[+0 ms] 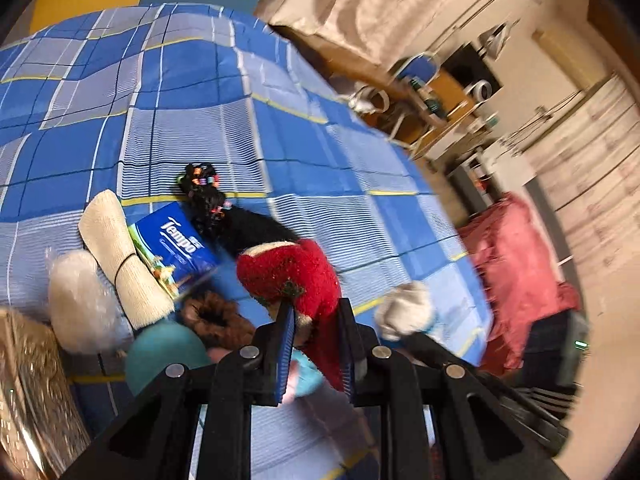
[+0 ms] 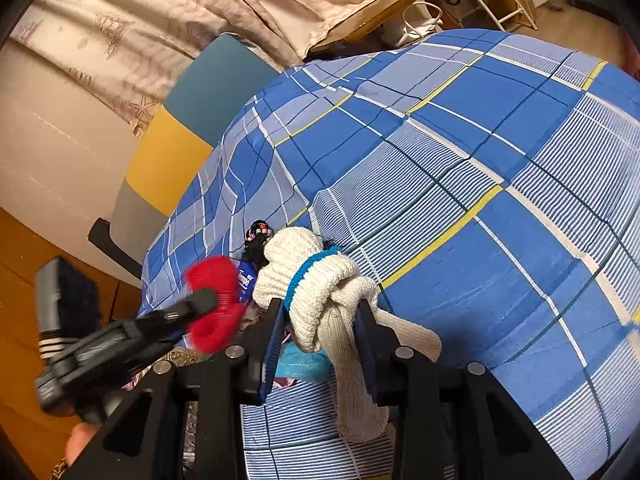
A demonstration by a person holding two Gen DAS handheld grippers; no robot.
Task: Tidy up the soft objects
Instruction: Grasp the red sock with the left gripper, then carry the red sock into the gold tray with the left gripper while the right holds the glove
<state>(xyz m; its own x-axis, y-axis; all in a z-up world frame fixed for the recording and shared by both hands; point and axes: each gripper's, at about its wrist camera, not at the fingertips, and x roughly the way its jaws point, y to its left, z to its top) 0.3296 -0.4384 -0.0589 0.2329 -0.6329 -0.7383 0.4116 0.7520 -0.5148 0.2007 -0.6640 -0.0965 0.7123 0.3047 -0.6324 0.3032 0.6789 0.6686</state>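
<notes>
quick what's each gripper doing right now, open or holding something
left gripper: shut on the red fuzzy sock.
right gripper: shut on the cream knitted sock with a teal band.

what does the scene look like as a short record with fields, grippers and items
surface: bed with blue checked cover
left gripper: shut on red sock
right gripper: shut on cream knit with blue band
on bed: tissue pack, rolled cloth, black hair ties, brown scrunchie, teal ball
beside bed: pink garment
</notes>
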